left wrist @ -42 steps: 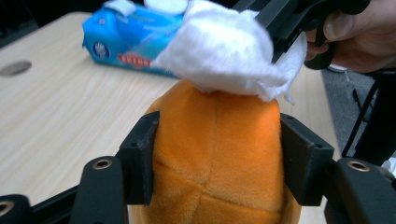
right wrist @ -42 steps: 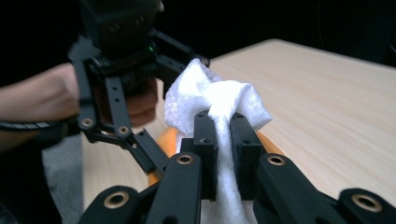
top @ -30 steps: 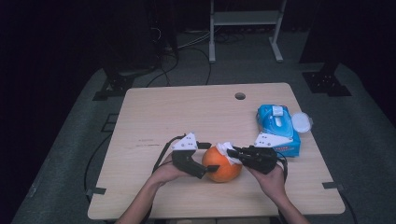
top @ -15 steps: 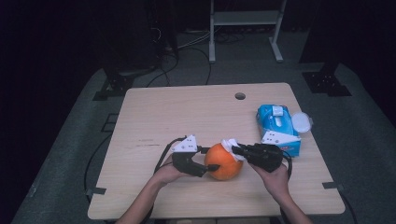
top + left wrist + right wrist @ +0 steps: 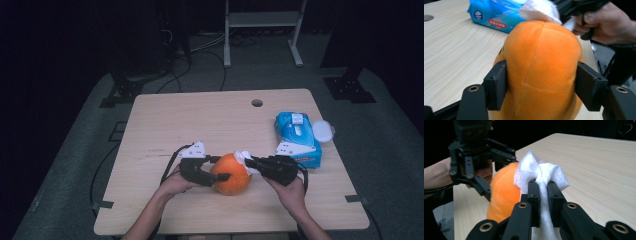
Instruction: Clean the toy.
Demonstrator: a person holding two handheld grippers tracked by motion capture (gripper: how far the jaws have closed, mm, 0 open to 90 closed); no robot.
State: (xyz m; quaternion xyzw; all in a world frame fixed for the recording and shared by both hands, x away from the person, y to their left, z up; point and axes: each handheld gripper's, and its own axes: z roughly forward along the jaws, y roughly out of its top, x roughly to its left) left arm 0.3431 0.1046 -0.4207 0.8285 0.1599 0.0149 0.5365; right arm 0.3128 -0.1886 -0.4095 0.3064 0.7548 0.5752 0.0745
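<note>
Near the front edge of the desk [image 5: 165, 125], the left claw [image 5: 220, 168] has its jaws around an orange plush toy [image 5: 231, 174], pads pressing both sides after just easing a bit apart from a tighter squeeze. In the left gripper view the plush [image 5: 541, 72] bulges between them, sitting on the desk with its long axis running away from that claw. On its right, the right claw [image 5: 250, 161] is pressed together on a white wipe [image 5: 541, 173], which touches the plush's top. Farther right lies a blue wipes pack [image 5: 297, 135], lid open.
</note>
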